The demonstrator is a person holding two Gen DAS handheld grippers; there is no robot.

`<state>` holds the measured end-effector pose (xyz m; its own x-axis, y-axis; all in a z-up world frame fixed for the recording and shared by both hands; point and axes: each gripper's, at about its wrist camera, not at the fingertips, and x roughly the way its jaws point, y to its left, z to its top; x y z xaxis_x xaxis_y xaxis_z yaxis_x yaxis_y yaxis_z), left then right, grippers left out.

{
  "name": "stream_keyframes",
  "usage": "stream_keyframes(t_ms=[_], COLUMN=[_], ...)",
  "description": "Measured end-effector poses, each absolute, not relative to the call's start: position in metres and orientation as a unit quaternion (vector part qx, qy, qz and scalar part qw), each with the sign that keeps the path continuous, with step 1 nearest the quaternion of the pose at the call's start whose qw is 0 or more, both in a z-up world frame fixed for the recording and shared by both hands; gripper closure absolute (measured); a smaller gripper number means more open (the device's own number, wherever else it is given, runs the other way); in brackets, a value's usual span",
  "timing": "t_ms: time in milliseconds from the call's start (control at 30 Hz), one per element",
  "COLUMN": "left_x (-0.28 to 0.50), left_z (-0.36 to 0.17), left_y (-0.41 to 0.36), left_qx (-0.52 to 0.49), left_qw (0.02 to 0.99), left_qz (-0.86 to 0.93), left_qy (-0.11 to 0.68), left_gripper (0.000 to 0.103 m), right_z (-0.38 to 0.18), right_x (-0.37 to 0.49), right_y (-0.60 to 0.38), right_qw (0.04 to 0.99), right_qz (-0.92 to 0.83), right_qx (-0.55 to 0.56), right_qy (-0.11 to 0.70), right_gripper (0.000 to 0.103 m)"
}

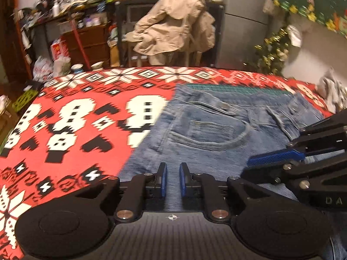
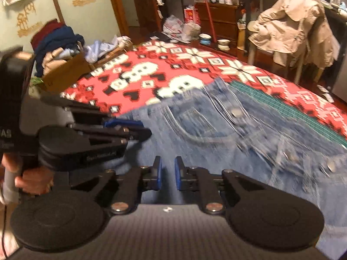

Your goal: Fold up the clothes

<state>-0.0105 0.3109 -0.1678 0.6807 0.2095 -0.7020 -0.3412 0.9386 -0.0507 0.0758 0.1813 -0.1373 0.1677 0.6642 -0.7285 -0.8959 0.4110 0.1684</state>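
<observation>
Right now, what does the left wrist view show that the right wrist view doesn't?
Only the left wrist view: a grey fridge, a tinsel-trimmed tree and crumpled grey cloth at the far right edge.

Only the right wrist view: a cardboard box of clothes and the hand gripping the left tool.

Both: jeans spread on the red patterned blanket, and a beige coat draped over a chair.

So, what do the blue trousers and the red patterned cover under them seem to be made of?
Blue trousers: apparently denim, faded matte light blue, judging by the stitched pocket seams and metal rivets.
Red patterned cover: looks like woven or knitted fabric, matte, since its white and black pattern has blocky stepped edges; the fibre itself is unclear.
</observation>
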Motion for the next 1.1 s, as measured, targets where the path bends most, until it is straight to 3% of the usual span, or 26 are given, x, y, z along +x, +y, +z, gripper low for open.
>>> stream_keyframes(t_ms=[233,400,667,1100], left_x=[-0.023,-0.031,-0.045,-0.050], left_z=[-0.168,-0.169,-0.174,-0.177], left_y=[0.331,0.337,0.359,0.360], left_qx=[-0.175,-0.218,-0.248,-0.230], left_qw=[0.903,0.897,0.887,0.896], left_qz=[0.179,0.195,0.234,0.223], left_qy=[0.349,0.330,0.311,0.307], left_gripper=[0.097,0.100,0.100,0.100], right_z=[-0.138,-0.147,-0.164,-0.163], right_x=[0.096,0.101,0.115,0.185], right_y=[0.238,0.272,0.298,0.290], right_qw=[0.726,0.699,0.693,0.753], right_qz=[0.567,0.598,0.593,0.516], right_qx=[-0.156,-0.175,-0.209,-0.175], right_qy=[0.356,0.350,0.351,0.369], right_gripper=[0.099,0.100,0.103,0.103])
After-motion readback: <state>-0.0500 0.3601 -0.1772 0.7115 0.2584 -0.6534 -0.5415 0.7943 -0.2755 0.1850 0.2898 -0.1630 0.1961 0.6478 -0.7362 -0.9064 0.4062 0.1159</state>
